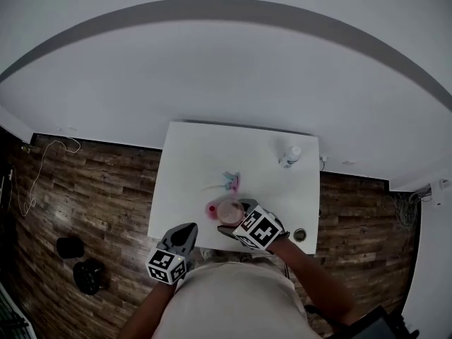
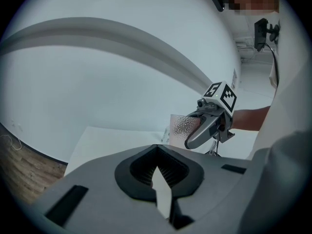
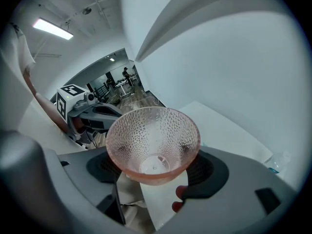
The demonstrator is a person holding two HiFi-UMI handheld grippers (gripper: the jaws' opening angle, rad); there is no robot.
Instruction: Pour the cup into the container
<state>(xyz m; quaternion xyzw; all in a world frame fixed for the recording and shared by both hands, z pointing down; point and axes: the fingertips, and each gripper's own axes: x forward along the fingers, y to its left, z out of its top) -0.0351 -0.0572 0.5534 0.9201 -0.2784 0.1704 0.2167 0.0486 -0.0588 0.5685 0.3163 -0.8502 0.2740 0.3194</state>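
Near left edge of table [image 1: 191,161]: left gripper [image 1: 185,236], off the work. In its own view the jaws are together, nothing between them.

Centre-near, just left of the cup: one small pink thing [image 1: 212,209], too small to identify. Just beyond it: a small pink-and-blue cluster [image 1: 232,182], pieces not countable. Cannot tell which, if either, is the container.

Cup [image 3: 153,140]: one. Translucent pink, dimpled wall, tapering to a narrow base. Held above the near-centre of the table in the right gripper [image 1: 239,221], jaws clamped on opposite sides of the wall, below the rim. Looking into it, the inside appears empty, or nearly so.

Far right: one clear bottle [image 1: 289,155], well apart from the cup.

Handling, judged:
- Light; thin plastic, so the wall probably gives under a hard squeeze. Moderate clamp only.
- Dimples should help the pads bite; the taper works against that, and the cup could slide through the jaws when tipped.
- Best hold: across the wall at mid-height, rim and lip left free for the pour. Present hold looks close to this.
- Not fragile like glass, but could crack or pop out if over-clamped.

Counts: grippers 2, cup 1, bottle 1, pink thing 1, cluster 1, table 1.
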